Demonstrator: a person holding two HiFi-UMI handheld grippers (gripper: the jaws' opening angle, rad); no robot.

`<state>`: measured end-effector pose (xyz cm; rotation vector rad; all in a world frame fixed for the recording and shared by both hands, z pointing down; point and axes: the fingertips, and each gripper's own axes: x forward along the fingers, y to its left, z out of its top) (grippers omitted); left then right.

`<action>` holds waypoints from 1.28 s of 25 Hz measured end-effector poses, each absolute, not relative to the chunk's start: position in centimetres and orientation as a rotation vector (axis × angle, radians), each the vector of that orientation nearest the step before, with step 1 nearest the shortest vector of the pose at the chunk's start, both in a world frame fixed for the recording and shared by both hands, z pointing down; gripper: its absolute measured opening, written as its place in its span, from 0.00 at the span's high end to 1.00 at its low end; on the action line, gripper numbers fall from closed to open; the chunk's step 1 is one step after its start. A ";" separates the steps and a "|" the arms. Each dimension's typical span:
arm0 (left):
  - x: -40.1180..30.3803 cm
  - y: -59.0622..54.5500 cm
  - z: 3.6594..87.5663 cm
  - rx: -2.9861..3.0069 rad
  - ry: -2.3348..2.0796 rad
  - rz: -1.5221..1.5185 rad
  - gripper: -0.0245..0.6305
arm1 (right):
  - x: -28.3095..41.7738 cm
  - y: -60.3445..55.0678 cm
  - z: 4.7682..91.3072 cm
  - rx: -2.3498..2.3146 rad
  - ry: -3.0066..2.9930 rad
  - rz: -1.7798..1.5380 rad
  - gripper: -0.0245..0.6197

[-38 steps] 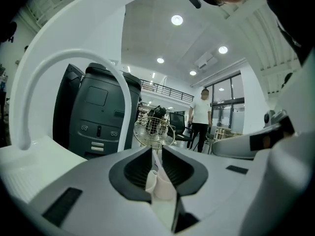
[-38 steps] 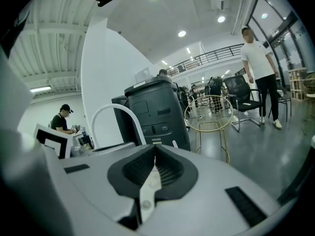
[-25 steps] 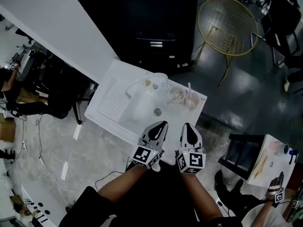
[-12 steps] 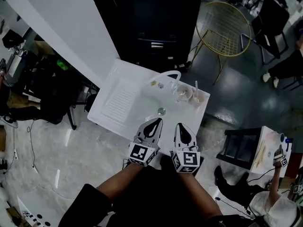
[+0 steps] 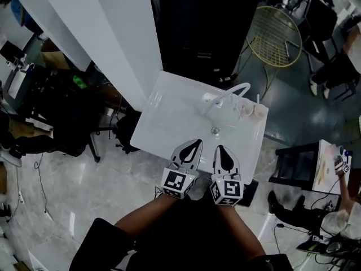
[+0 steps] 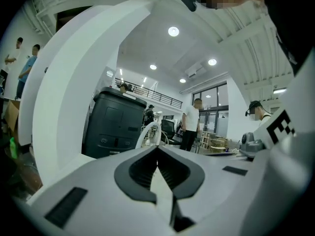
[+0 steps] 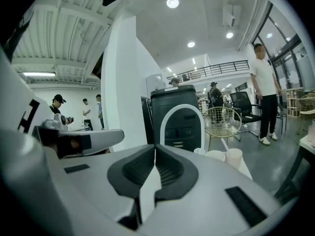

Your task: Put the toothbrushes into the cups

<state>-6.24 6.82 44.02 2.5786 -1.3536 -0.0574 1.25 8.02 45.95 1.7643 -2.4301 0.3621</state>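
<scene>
Head view puts you at the near edge of the white counter (image 5: 169,123), with the left gripper (image 5: 197,143) and right gripper (image 5: 219,148) side by side and well short of the drain (image 5: 215,131). The cups (image 5: 251,111) stand at the far right corner, just beside the faucet (image 5: 228,94). A thin white stick, probably a toothbrush (image 5: 258,99), stands in the right one. No loose toothbrush shows on the counter, so look for one before you commit. Left gripper view shows those jaws closing, tips all but together and nothing between them. The faucet's arch and a dark cabinet (image 6: 114,124) lie ahead, and no cup is in sight. Right gripper view shows its jaws narrow too, tips meeting and empty, with the cups ahead and to the right and the stick leaning out of one. Since the cups sit on your right, that gripper looks the better one for the drop. Spread its jaws wide before you reach, take the handle near its middle, and bring it over the cup mouth bristles up. Lower it gently: the cups look light and stand close to the counter's edge.
</scene>
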 end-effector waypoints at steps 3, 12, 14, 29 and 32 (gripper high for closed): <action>-8.5 6.9 43.4 2.588 -1.349 -0.057 0.94 | -1.3 8.5 45.4 1.779 -2.426 0.346 0.93; -9.9 8.8 42.6 2.575 -1.357 -0.028 0.94 | -5.7 8.7 43.8 1.708 -2.475 0.303 0.93; -10.1 8.8 42.5 2.604 -1.368 0.002 0.94 | -5.9 8.9 43.6 1.717 -2.484 0.297 0.93; -10.3 6.7 41.5 2.602 -1.367 -0.060 0.94 | -4.6 7.9 41.4 1.831 -2.415 0.106 0.93; -10.2 6.7 41.8 2.606 -1.350 -0.064 0.94 | -4.6 7.8 41.3 1.840 -2.406 0.097 0.93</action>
